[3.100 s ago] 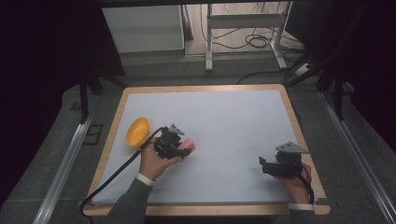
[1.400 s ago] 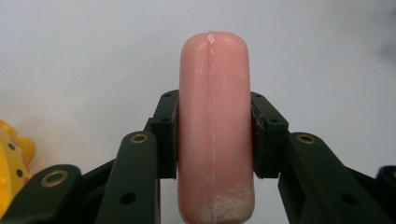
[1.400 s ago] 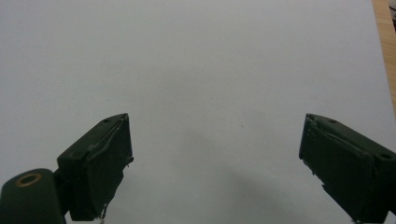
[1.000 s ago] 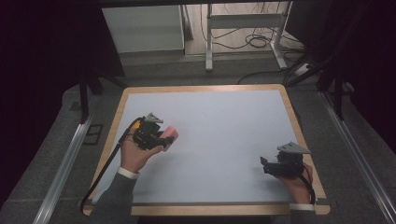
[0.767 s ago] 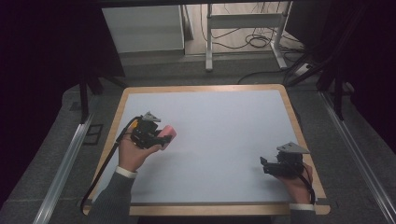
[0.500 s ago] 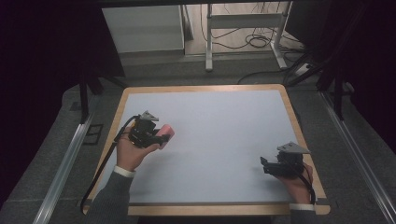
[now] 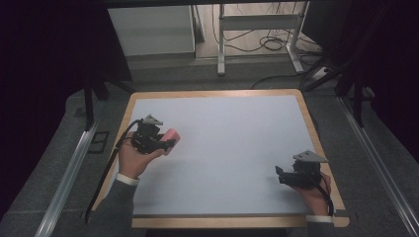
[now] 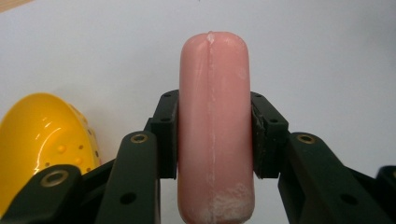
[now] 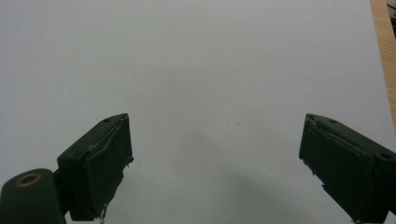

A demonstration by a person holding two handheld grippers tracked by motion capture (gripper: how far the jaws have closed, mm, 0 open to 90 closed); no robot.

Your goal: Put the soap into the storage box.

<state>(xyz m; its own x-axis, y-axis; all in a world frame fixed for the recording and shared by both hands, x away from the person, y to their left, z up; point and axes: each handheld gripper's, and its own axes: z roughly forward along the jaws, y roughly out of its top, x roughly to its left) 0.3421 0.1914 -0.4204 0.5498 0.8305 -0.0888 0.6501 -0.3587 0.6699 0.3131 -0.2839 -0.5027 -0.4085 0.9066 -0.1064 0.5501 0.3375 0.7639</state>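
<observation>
The left gripper [image 7: 165,143], clamped on the pink sausage [image 7: 171,138], now sits farther toward the desk's [image 7: 237,128] left edge and farther from the person than three seconds ago. In the high view it covers the yellow bowl [image 8: 42,140], earlier plainly visible.

A lab: white-topped bench [image 7: 237,143] ringed by dark curtains, metal floor rails [image 7: 66,173] and loose cables [image 7: 262,42]
</observation>
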